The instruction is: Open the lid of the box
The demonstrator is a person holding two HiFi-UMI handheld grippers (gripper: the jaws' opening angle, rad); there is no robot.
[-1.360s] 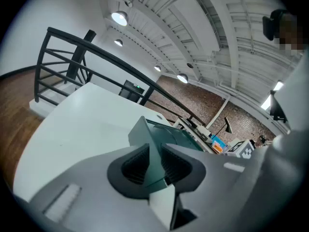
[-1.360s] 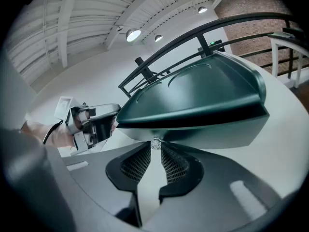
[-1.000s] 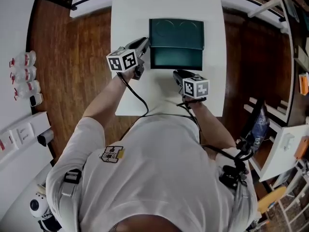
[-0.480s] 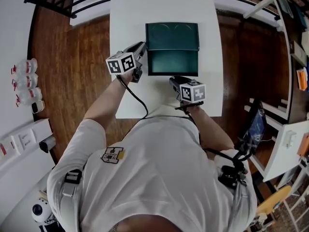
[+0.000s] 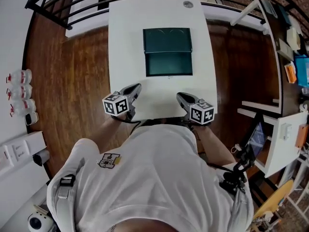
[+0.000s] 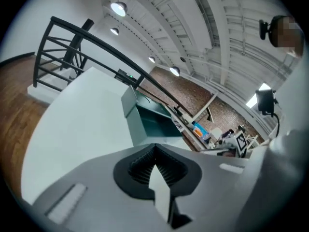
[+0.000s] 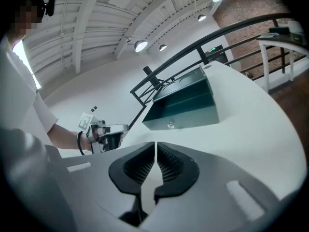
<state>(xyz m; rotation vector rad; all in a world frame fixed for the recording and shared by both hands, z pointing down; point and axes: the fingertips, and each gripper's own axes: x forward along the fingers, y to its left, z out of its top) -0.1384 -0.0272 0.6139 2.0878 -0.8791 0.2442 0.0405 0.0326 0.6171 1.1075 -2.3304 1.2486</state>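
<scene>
The dark green box (image 5: 169, 64) sits in the middle of the white table (image 5: 125, 42), its lid (image 5: 167, 40) swung back and standing open at the far side. In the right gripper view the box (image 7: 186, 111) shows a small latch on its front wall. My left gripper (image 5: 135, 88) hovers at the table's near left edge, shut and empty (image 6: 153, 149). My right gripper (image 5: 180, 96) is at the near right edge. Its jaws are closing with only a thin slit left (image 7: 155, 146) and nothing between them. Both grippers are well clear of the box.
A small round disc (image 5: 188, 4) lies at the table's far end. A black railing (image 5: 63, 4) runs behind the table. Wooden floor lies on both sides. Bottles (image 5: 17, 91) stand on a surface at the left, and shelves and furniture (image 5: 285, 129) crowd the right.
Both grippers have pulled back from the box to the table's near edge. The left gripper has left the box's left side. The box stays open.
</scene>
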